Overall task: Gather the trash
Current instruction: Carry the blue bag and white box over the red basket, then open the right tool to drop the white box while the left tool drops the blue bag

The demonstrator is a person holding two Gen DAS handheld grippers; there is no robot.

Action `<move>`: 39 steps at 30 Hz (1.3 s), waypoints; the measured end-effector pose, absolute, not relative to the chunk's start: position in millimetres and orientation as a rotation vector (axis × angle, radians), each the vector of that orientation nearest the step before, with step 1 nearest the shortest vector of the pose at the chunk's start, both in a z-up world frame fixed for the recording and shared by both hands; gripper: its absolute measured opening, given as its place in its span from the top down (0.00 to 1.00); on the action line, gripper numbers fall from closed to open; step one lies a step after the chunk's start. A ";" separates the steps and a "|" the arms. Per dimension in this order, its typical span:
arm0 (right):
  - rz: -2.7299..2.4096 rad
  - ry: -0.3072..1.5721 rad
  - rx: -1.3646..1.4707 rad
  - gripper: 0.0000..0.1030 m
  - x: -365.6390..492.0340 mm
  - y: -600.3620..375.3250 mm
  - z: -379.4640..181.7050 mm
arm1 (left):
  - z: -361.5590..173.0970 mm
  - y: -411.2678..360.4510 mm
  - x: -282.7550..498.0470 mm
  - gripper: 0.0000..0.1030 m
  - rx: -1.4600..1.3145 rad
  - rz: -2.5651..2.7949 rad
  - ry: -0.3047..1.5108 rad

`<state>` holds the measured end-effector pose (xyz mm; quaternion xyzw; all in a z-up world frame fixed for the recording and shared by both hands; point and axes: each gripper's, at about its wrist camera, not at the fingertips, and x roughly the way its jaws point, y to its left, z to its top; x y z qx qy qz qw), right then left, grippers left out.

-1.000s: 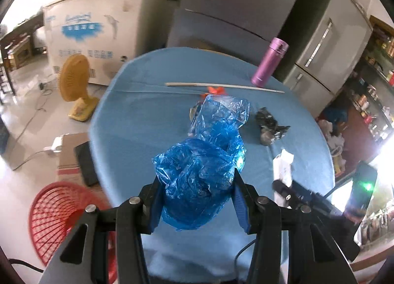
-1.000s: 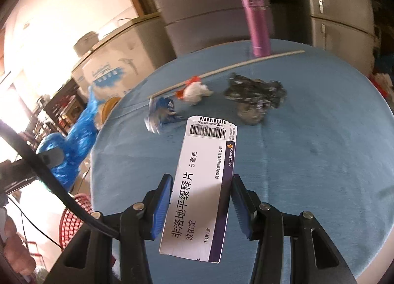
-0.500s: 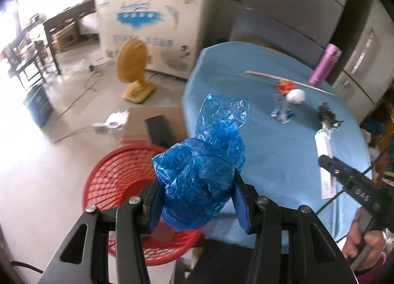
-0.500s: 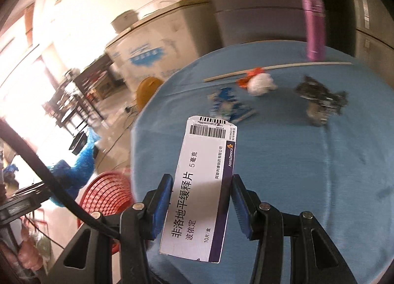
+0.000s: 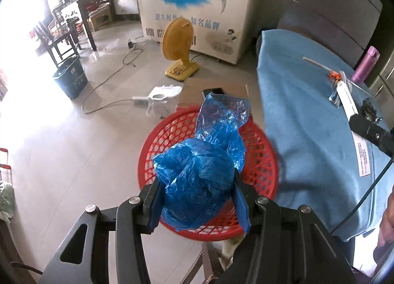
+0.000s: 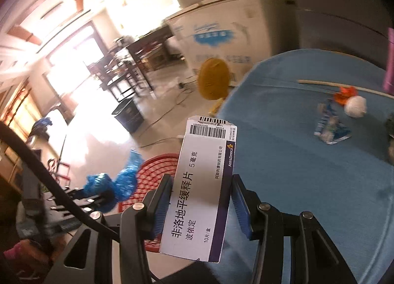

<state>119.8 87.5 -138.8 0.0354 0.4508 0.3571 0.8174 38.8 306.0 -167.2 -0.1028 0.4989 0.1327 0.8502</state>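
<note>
Standing on pale tiled floor (image 5: 61, 160): blue-clothed table (image 5: 307, 111).

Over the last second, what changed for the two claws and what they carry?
Both claws swung off the blue table toward the red basket: the left claw now holds the blue plastic bag over it, and the right claw brings the medicine box to the table's edge. Nothing was released; both grips are unchanged, and the litter on the table stayed put.

Household dining room: chest freezer (image 5: 197, 10) by the wall, yellow floor fan (image 5: 178, 50), dark wooden table and chairs (image 5: 73, 18), blue-clothed table (image 5: 307, 111), tiled floor (image 5: 61, 141).
</note>
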 end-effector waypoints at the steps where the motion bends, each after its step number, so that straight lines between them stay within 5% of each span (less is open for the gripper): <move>1: 0.777 0.966 0.065 0.51 117.9 95.6 -140.3 | -168.4 306.7 38.3 0.50 -0.216 0.283 1.052; 39: 0.865 1.148 -0.004 0.50 112.5 191.9 -213.8 | -197.8 329.1 41.8 0.50 -0.154 0.361 1.098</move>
